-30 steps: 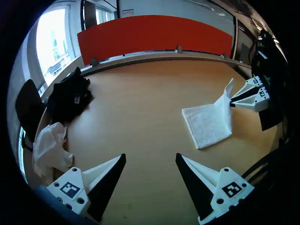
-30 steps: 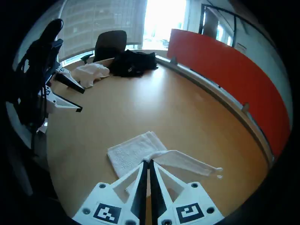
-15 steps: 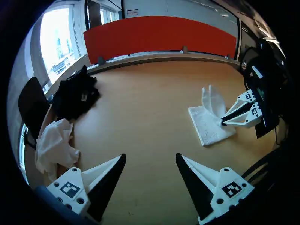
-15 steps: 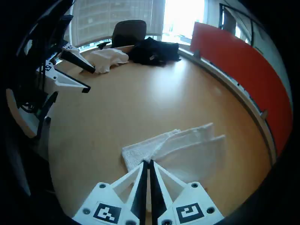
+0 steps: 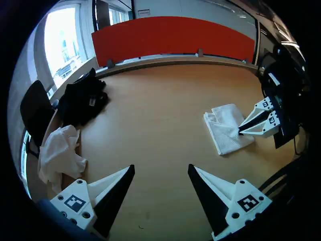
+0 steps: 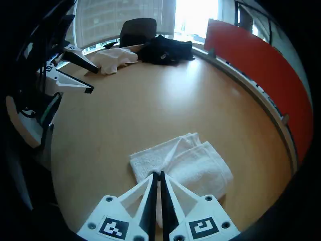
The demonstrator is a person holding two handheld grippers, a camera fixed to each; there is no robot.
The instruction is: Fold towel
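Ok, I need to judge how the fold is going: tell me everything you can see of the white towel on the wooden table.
The white terry towel lies folded on the light wooden table. It is a soft, nubbly cloth with one layer laid over another. The upper layer sits askew, leaving a strip of the lower one bare on one side. Its edges look rounded and slightly uneven. The right gripper, fingers closed, pinches its near edge.

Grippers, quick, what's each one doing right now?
Left gripper: jaws open, holding nothing.
Right gripper: closed on the towel.
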